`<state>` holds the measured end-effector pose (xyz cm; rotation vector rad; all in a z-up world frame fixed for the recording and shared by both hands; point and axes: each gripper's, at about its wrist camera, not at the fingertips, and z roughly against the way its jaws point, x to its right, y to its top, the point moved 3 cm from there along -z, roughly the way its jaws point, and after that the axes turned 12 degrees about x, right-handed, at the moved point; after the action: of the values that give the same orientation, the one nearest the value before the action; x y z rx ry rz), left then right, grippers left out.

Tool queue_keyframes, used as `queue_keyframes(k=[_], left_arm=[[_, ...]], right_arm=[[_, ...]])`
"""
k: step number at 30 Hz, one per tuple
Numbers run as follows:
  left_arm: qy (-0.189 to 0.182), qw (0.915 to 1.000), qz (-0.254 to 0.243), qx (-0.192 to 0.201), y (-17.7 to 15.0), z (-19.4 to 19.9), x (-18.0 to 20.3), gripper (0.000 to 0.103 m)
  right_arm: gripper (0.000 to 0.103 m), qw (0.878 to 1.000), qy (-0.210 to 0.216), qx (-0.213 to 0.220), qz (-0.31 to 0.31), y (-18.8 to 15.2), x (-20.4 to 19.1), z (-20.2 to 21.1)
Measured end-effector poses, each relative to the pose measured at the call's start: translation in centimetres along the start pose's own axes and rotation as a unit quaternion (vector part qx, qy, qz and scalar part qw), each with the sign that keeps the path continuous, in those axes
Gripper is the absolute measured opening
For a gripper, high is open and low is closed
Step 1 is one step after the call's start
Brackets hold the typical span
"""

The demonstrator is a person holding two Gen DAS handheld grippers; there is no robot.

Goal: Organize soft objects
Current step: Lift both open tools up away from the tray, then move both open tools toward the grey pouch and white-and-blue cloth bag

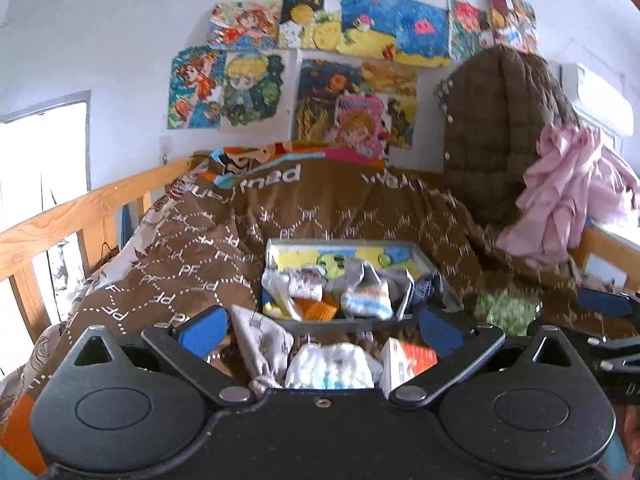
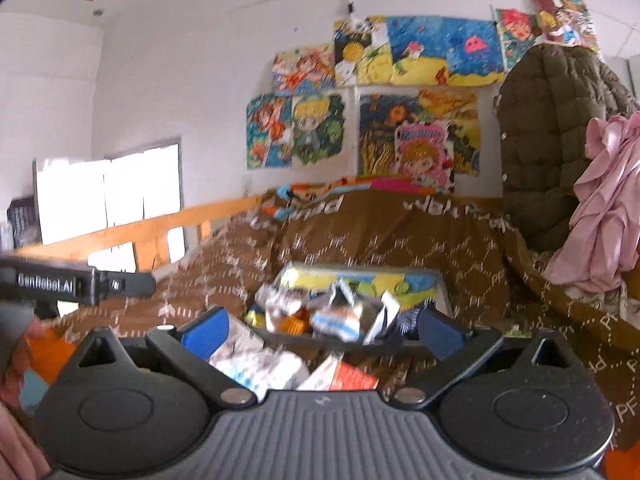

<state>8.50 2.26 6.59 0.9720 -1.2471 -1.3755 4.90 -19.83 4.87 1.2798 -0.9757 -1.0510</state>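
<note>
I see the box (image 1: 340,254) at lower centre of the left view, resting on the brown quilt (image 1: 192,256), its far wall printed yellow and blue. It is stuffed with socks (image 1: 366,298): a white one with blue and orange stripes, grey ones, something orange beside them. In the right view the same box (image 2: 360,280) sits at centre, blurred, the striped sock (image 2: 338,318) on top.

Nearer to me, below the box, three loose pieces lie on the quilt: a grey sock (image 1: 262,346), a white fluffy sock (image 1: 332,366) and a white-and-orange item (image 1: 408,360) I cannot identify.

My left gripper (image 1: 322,330) is spread wide, blue pads either side of those loose pieces, gripping nothing. My right gripper (image 2: 324,330) is likewise wide and empty; it also shows at the right edge of the left view. The left gripper's black body pokes in at the left edge of the right view.

Outward: a wooden rail (image 1: 80,210) runs along the left, a dark padded coat (image 1: 492,136) and pink cloth (image 1: 568,188) hang at the right, and cartoon posters (image 1: 344,60) cover the white wall across the top.
</note>
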Motion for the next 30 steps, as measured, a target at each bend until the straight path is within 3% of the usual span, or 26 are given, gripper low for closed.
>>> queue_keyframes(k=[6, 12, 21, 30], left_arm=[[-0.018, 0.9996, -0.009, -0.022, -1.2, 0.3, -0.9, 0.102], [0.003, 0.9979, 0.025, -0.060, -2.8, -0.1, -2.9, 0.102], [0.037, 0.9870, 0.062, -0.143, -4.9, -2.7, -5.3, 0.102], [0.044, 0.9784, 0.099, -0.176, -5.7, -4.5, -6.2, 0.102]], right_arm=[[0.103, 0.998, 0.030, -0.046, 0.017, -1.8, -2.0, -0.5], [0.103, 0.996, 0.046, -0.070, 0.039, -3.2, -3.3, -1.6], [0.103, 0.989, 0.075, -0.116, 0.047, -4.8, -4.5, -3.0], [0.103, 0.983, 0.087, -0.157, 0.025, -6.3, -4.7, -5.4]])
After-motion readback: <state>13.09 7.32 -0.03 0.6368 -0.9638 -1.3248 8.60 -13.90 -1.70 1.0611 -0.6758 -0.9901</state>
